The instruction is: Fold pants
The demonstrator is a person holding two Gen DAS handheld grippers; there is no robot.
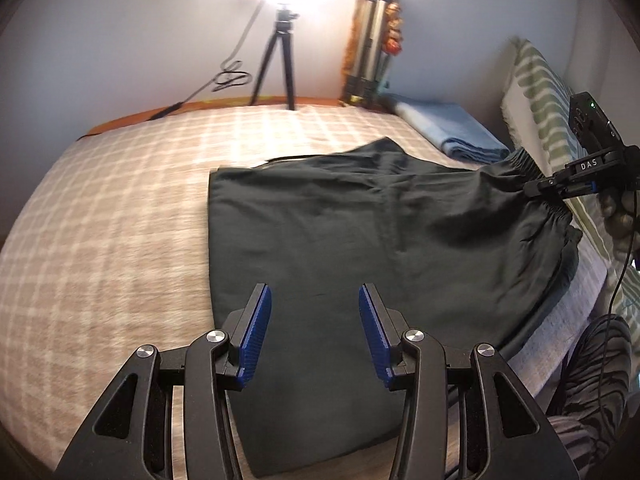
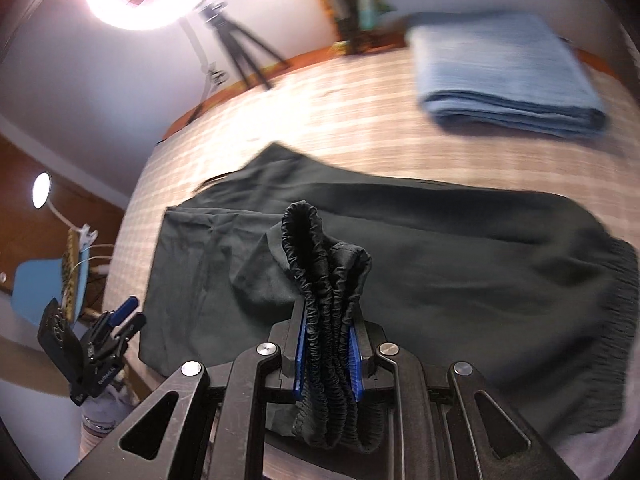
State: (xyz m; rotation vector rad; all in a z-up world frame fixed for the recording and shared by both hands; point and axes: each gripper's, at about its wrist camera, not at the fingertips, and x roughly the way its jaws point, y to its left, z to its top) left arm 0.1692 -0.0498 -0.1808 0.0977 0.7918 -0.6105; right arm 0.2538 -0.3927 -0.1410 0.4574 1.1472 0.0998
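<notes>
Dark pants (image 1: 360, 232) lie folded over on the checked bedcover (image 1: 120, 220), legs to the left and waistband to the right. My left gripper (image 1: 316, 320) hovers open over their near edge, blue pads (image 1: 256, 332) apart with only flat cloth below them. At the right, my right gripper (image 1: 536, 192) is shut on the gathered elastic waistband (image 1: 524, 164) and holds it off the bed. In the right wrist view the bunched waistband (image 2: 320, 260) stands up between the pads of the right gripper (image 2: 328, 320), above the rest of the pants (image 2: 440, 248). The left gripper (image 2: 120, 316) shows at the lower left.
A folded blue towel (image 1: 452, 132) (image 2: 504, 76) lies on the bed beyond the pants. A tripod (image 1: 280, 60) with a ring light stands at the far edge by the wall. A striped pillow (image 1: 548, 92) lines the right side. A person's leg (image 1: 592, 392) is at the lower right.
</notes>
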